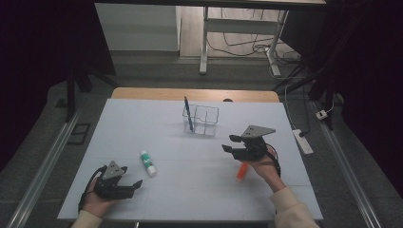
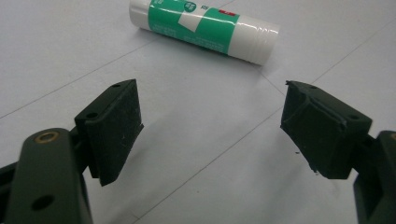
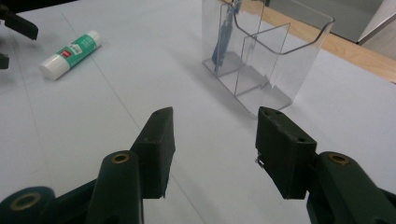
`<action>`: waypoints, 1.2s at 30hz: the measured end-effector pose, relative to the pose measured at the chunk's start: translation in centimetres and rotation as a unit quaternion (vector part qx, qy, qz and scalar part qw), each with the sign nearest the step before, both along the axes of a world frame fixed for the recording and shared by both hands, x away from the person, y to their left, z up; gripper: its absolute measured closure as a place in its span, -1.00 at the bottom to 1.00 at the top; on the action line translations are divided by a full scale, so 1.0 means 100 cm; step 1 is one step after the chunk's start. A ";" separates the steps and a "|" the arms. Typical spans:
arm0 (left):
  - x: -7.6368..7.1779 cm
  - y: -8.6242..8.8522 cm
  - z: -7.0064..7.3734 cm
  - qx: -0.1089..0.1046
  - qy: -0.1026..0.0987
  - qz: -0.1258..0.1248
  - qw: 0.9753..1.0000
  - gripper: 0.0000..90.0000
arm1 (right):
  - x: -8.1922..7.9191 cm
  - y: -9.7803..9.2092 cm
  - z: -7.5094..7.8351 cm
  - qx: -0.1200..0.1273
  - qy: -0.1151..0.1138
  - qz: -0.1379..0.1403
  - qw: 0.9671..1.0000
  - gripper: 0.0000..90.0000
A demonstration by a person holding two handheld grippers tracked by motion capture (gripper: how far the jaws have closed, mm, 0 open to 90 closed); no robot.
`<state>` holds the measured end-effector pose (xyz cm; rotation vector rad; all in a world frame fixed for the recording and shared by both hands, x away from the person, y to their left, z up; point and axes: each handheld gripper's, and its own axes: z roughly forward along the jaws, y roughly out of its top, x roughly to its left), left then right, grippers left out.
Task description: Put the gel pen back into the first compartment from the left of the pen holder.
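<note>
Left gripper (image 1: pixel 130 178): held low at the near left of the worktop (image 1: pixel 142 118), jaws spread wide with nothing between them; the hand (image 1: pixel 97 202) beneath it is largely covered by the gripper body, and the sleeve is cut off by the lower edge of the high view. Glue stick (image 1: pixel 148 163): white tube with a green label, lying flat on the worktop just beyond and to the right of the left gripper, apart from it; in the left gripper view (image 2: pixel 203 29) it lies ahead of the jaws, its label print too small to read. Clear organiser (image 1: pixel 201 119): transparent, divided into compartments, standing towards the far centre of the worktop; its walls are hard to trace in the high view. Blue pen (image 1: pixel 188 113): upright and slightly tilted in the organiser's left compartment; in the right gripper view (image 3: pixel 224 32) blurred behind the plastic and cut off at the top. Right gripper (image 1: pixel 229 143): raised at the near right, jaws wide apart and empty, aimed towards the organiser. Orange item (image 1: pixel 242 171): lying beneath the right hand (image 1: pixel 266 166), partly hidden, identity unclear. Worktop: pale sheet over a wooden top whose far edge shows. Room: dim grey floor, dark curtains at the sides, a table frame (image 1: pixel 237 38) and loose cables beyond, a white power strip (image 1: pixel 302 141) on the floor at right.
</note>
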<state>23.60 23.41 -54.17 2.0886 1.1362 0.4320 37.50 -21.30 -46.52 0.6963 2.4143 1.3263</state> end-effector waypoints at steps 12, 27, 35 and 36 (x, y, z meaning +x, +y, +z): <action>0.000 -0.001 0.000 0.001 0.000 -0.002 1.000 -0.55 | -0.018 -0.007 0.001 -0.038 0.002 0.015 0.999 0.02; 0.000 -0.003 0.000 0.006 -0.001 -0.005 1.000 -0.55 | -0.020 -0.030 -0.002 -0.096 0.030 0.036 0.994 -0.04; 0.000 -0.003 0.000 0.008 0.000 -0.004 1.000 -0.55 | -0.017 -0.036 -0.005 -0.124 0.039 0.054 0.990 -0.10; 0.000 -0.003 0.000 0.008 0.000 -0.004 1.000 -0.55 | -0.017 -0.037 -0.005 -0.126 0.041 0.055 0.990 -0.11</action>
